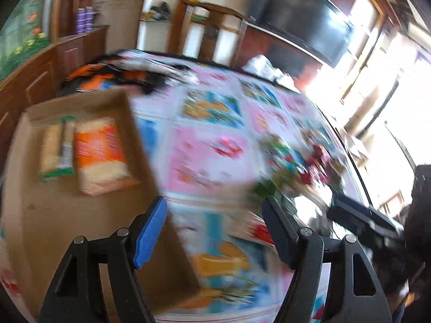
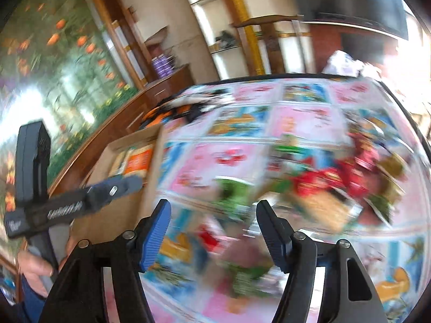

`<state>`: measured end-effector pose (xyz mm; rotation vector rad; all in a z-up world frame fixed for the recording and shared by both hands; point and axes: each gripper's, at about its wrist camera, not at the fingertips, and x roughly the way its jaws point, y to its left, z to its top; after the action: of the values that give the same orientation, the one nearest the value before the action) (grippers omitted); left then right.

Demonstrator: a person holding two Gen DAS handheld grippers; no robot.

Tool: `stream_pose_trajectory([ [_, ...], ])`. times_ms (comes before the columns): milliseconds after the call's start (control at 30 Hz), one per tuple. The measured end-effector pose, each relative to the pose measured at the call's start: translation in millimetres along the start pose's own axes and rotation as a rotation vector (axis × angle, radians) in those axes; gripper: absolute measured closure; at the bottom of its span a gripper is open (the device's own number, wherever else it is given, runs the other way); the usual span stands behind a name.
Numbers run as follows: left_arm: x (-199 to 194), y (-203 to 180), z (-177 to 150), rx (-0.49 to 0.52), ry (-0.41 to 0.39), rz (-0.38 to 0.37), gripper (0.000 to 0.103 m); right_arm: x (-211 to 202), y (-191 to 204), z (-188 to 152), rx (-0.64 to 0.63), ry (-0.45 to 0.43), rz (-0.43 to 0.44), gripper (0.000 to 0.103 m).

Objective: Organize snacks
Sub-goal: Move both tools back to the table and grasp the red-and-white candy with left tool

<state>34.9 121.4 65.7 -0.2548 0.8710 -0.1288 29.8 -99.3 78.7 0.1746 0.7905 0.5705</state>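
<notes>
A cardboard box [image 1: 80,215] sits on the left of the table; it also shows in the right wrist view [image 2: 150,161]. Inside lie an orange snack pack [image 1: 99,153] and a green-edged pack [image 1: 56,150]. A blurred pile of red and green snack packets [image 1: 299,167] lies on the right of the table, and it shows in the right wrist view [image 2: 336,180] too. My left gripper [image 1: 215,226] is open and empty, above the box's right wall. My right gripper [image 2: 212,228] is open and empty, above the table before the pile.
The table carries a pink and blue patterned cloth [image 1: 210,145]. Wooden cabinets [image 1: 40,80] stand to the left and a dark television [image 1: 304,18] behind. The other gripper [image 2: 67,204] and a hand appear at the left of the right wrist view.
</notes>
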Motion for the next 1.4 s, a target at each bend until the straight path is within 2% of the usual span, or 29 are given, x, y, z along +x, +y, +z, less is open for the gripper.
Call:
stream_pose_trajectory([
  [100, 20.2, -28.9, -7.4, 0.061, 0.056, 0.001, 0.03, -8.8, -41.1, -8.3, 0.096, -0.012, 0.008, 0.033],
  [200, 37.3, -46.1, -11.1, 0.073, 0.101, -0.012, 0.03, -11.4, -70.7, -10.8, 0.181, 0.003, -0.009, 0.033],
  [333, 55.6, -54.9, -13.4, 0.086, 0.12, 0.047, 0.03, -18.4, -79.2, -7.4, 0.211, -0.003, -0.015, 0.033],
  [400, 65.0, -56.1, -15.2, 0.082, 0.141, 0.05, 0.03, -17.2, -82.6, -9.0, 0.21, 0.013, -0.037, 0.032],
  [533, 70.5, -66.0, -24.4, 0.134, 0.174, -0.009, 0.03, -9.3, -92.1, -13.2, 0.246, 0.065, -0.047, 0.032],
  [633, 68.5, -78.3, -32.4, 0.188, 0.21, -0.126, 0.03, -9.6, -96.5, -15.4, 0.259, 0.07, -0.049, 0.032],
  [667, 66.4, -85.1, -37.3, 0.225, 0.226, -0.163, 0.03, -9.5, -96.7, -15.6, 0.261, 0.07, -0.049, 0.032],
  [833, 54.5, -107.5, -63.6, 0.396, 0.27, -0.225, 0.026, -11.4, -101.8, -16.7, 0.273, 0.069, -0.06, 0.033],
  [933, 43.7, -112.6, -80.0, 0.476, 0.277, -0.222, 0.025, -11.8, -106.8, -16.8, 0.293, 0.071, -0.062, 0.033],
  [1100, 24.3, -110.4, -100.3, 0.544, 0.28, -0.232, 0.024, -17.4, -110.5, -16.5, 0.303, 0.058, -0.059, 0.032],
  [1200, 14.1, -108.8, -102.2, 0.581, 0.219, -0.198, 0.024, -19.0, -111.6, -16.5, 0.311, 0.056, -0.053, 0.033],
  [1267, 16.4, -112.5, -100.5, 0.631, 0.188, -0.139, 0.024, -19.6, -111.1, -16.0, 0.313, 0.054, -0.049, 0.032],
  [1400, 30.1, -122.7, -100.9, 0.741, 0.18, -0.094, 0.024, -20.8, -110.4, -15.6, 0.31, 0.047, -0.046, 0.032],
])
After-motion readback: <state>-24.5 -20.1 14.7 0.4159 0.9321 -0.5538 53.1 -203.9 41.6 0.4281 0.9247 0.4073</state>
